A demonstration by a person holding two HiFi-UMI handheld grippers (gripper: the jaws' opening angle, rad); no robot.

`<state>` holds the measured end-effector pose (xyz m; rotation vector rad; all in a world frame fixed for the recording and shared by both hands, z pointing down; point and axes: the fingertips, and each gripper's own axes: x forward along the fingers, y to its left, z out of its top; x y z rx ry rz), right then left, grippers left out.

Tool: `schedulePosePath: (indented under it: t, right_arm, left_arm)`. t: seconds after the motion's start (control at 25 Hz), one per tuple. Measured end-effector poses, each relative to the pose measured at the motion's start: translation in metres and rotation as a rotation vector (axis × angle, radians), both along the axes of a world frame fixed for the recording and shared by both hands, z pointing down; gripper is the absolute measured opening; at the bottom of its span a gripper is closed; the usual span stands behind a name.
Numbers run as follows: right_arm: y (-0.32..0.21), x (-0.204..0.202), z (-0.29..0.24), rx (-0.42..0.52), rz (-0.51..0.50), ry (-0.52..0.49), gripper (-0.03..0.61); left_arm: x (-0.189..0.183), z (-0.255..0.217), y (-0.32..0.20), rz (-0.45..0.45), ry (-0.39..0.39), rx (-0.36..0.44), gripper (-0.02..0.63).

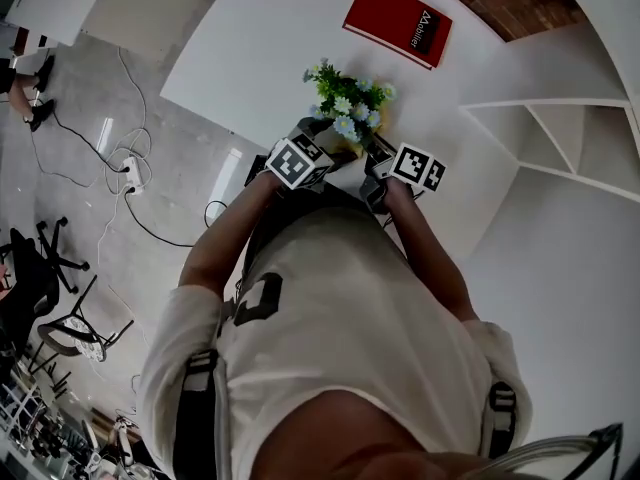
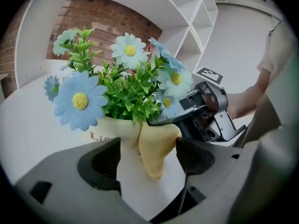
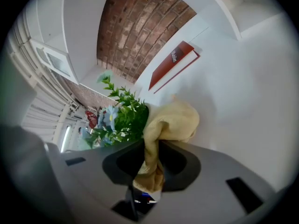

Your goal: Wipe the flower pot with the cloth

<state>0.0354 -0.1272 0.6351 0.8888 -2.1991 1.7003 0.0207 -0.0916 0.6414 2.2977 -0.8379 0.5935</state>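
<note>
near the edge of a round white table (image 1: 260,48) closest to the person: a cream flower pot with brown lettering (image 2: 114,127), upright, filled with green plastic leaves (image 2: 131,94) and pale blue daisies (image 2: 80,101). laid against the pot's rim, at the right in the left gripper view, a crumpled yellow cloth (image 2: 156,146), hanging down just under the foliage. pinched tight in the right gripper (image 3: 150,153), jaws clamped on the cloth's tail, the bunched end bulging out ahead of them beside the leaves. facing the pot, the left gripper (image 2: 147,155), jaws wide apart and gripping nothing, pot and cloth showing just beyond the gap; unclear whether the left pad touches the pot. in the head view, 2 marker cubes (image 1: 297,161), 1 on each side of the flowers. further up the table, well apart from the pot, a flat red book (image 1: 397,21). to the right, white shelves (image 1: 540,133); beyond the table, a red brick wall (image 3: 140,27). left of the table, grey floor (image 1: 90,108) with black cables (image 1: 150,230) and a white power strip (image 1: 130,173).
</note>
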Motion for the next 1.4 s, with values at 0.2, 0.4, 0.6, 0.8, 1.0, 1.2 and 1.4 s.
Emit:
schedulePosePath:
  t: [0.2, 0.4, 0.6, 0.8, 1.0, 1.2, 1.4]
  right_arm:
    - [0.002, 0.008, 0.03, -0.036, 0.016, 0.081, 0.098]
    - [-0.004, 0.008, 0.012, -0.005, 0.042, 0.058, 0.098]
    - [-0.012, 0.012, -0.014, 0.022, 0.102, -0.024, 0.098]
    - [-0.013, 0.007, -0.019, 0.031, 0.114, -0.029, 0.099]
    - [-0.009, 0.0, -0.015, 0.034, 0.095, -0.011, 0.1]
    - [-0.005, 0.003, -0.003, 0.013, 0.096, 0.022, 0.1]
    - [0.004, 0.009, 0.018, -0.024, 0.105, 0.062, 0.1]
  left_arm:
    - [0.002, 0.004, 0.005, 0.085, 0.027, -0.022, 0.359]
    - [-0.07, -0.008, -0.003, 0.075, -0.079, -0.002, 0.359]
    - [-0.108, -0.03, -0.031, 0.117, -0.174, 0.07, 0.359]
    - [-0.081, -0.012, -0.044, 0.312, -0.271, 0.137, 0.36]
    - [-0.059, -0.01, -0.049, 0.275, -0.204, 0.161, 0.36]
    - [-0.056, -0.015, -0.053, 0.158, -0.186, 0.161, 0.359]
    - [-0.054, -0.007, -0.039, 0.088, -0.253, 0.174, 0.359]
